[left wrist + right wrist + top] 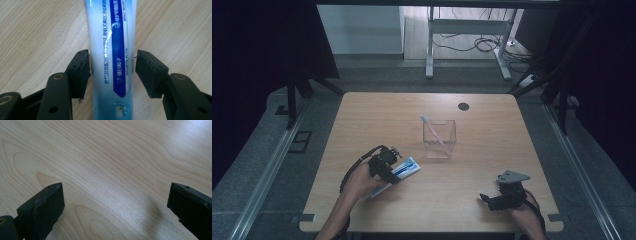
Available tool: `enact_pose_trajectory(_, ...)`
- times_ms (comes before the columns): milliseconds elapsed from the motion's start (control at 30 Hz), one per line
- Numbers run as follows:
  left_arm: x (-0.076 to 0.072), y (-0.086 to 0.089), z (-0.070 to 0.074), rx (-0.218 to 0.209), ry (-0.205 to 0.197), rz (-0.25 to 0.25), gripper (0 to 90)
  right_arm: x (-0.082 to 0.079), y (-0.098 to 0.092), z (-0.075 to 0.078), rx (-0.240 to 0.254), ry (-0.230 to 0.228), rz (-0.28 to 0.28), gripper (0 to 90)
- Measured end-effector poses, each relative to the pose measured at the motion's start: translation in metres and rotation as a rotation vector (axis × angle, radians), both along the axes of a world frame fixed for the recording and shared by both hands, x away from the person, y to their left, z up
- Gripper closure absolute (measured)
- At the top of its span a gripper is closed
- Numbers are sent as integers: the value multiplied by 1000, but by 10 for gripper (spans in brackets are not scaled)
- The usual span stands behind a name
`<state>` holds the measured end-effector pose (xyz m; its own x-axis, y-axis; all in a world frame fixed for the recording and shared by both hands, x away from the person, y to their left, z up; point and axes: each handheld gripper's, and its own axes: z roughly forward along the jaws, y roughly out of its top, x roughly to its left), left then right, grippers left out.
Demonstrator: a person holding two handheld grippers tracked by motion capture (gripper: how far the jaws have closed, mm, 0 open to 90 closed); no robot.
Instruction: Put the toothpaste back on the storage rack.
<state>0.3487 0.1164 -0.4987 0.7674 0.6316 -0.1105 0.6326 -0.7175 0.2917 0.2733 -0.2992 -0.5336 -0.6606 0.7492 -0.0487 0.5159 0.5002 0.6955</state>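
A blue-and-white toothpaste tube (408, 168) lies flat on the wooden table (482, 145), left of centre. My left gripper (393, 175) is down over it, held by a hand. In the left gripper view the tube (112, 37) runs up between the jaws of the left gripper (112, 75). The left jaw touches the tube's edge and the right jaw stands a sliver off; the tube is not squeezed. A clear plastic holder (439, 140) at mid-table has a toothbrush (433, 129) leaning in it. My right gripper (486, 198) rests near the front right, open, over bare wood (115, 195).
A round dark cable hole (463, 106) sits near the table's far edge. Dark curtains hang at both sides. A white desk frame (467, 45) with cables stands on the floor beyond the table.
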Motion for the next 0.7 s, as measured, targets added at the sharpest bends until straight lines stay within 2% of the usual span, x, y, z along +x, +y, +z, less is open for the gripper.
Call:
enact_pose_trajectory(167,3,-3,-5,18,17,-1,455,0,0,0,-1,0,0,14)
enact_pose_trajectory(400,2,-5,-3,32,20,1,534,0,0,0,-2,-1,0,14)
enact_pose_trajectory(533,1,-4,1,21,18,13,640,0,0,0,-2,0,1,14)
enact_pose_trajectory(700,0,0,3,-2,11,19,693,0,0,0,-2,-1,0,14)
